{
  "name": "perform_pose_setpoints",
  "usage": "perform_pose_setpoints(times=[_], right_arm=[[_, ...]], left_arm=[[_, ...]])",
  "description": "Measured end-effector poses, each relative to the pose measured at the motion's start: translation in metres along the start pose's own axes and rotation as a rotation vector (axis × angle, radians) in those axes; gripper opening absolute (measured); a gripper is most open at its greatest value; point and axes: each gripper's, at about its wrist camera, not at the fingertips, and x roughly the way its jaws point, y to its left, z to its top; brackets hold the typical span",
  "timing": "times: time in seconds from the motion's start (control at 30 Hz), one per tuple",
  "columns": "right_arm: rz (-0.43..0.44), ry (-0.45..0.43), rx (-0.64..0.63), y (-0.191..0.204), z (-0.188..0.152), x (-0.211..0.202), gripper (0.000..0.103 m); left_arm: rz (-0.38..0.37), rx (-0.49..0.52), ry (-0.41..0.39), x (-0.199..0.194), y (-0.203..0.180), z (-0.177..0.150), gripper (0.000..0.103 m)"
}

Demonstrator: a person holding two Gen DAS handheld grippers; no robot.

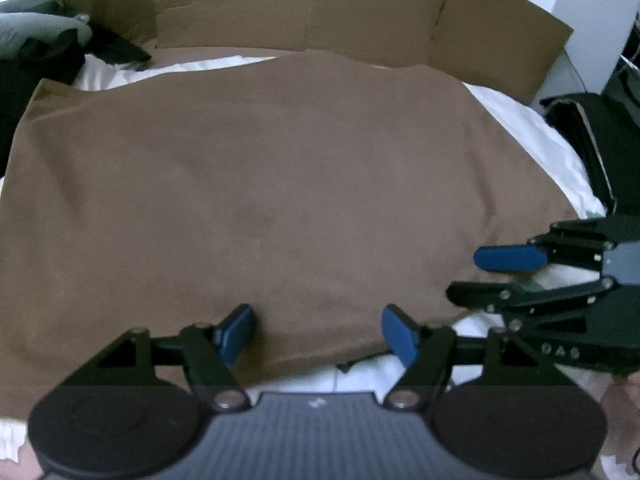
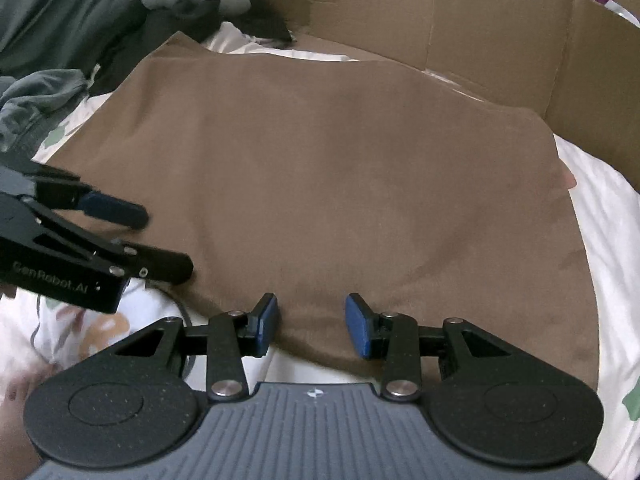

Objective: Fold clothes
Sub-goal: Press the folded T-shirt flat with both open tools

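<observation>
Both grippers hang over the cloth's [image 1: 280,184] near hem; left gripper [image 1: 318,336] stands spread, pads clear of the fabric; right gripper [image 2: 312,326] is half-spread, nothing pinched that can be made out. Brown cloth lies flat on a white sheet [image 2: 608,232], its lower hem cut off by the gripper bodies; cardboard [image 1: 320,12] walls its far side; dark clothes [image 2: 60,24], blurred, crowd its far left corner.

Two grippers, both pointed down

The left gripper [image 1: 318,334] stood wide apart; the right gripper [image 2: 312,326], at its 3 o'clock, was narrower, nothing pinched.
</observation>
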Motion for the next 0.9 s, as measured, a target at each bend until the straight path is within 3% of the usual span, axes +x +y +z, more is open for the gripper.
perform_pose_setpoints(times=[0.23, 0.43, 0.7, 0.8, 0.9], right_arm=[[-0.020, -0.041, 0.063, -0.008, 0.005, -0.012, 0.045], [-0.015, -0.037, 0.034, -0.006, 0.011, -0.005, 0.045], [-0.014, -0.003, -0.037, 0.006, -0.001, -0.004, 0.045], [-0.049, -0.023, -0.012, -0.003, -0.002, -0.014, 0.045], [-0.095, -0.036, 0.028, -0.019, -0.002, -0.023, 0.045]], left_arm=[[-0.040, -0.059, -0.032, -0.017, 0.012, 0.001, 0.067], [-0.079, -0.068, -0.032, -0.007, 0.002, 0.001, 0.051], [-0.056, 0.012, -0.028, -0.007, -0.002, -0.013, 0.046], [-0.046, -0.017, -0.015, -0.014, 0.011, -0.017, 0.036], [-0.037, -0.076, -0.017, -0.027, 0.027, -0.018, 0.034]])
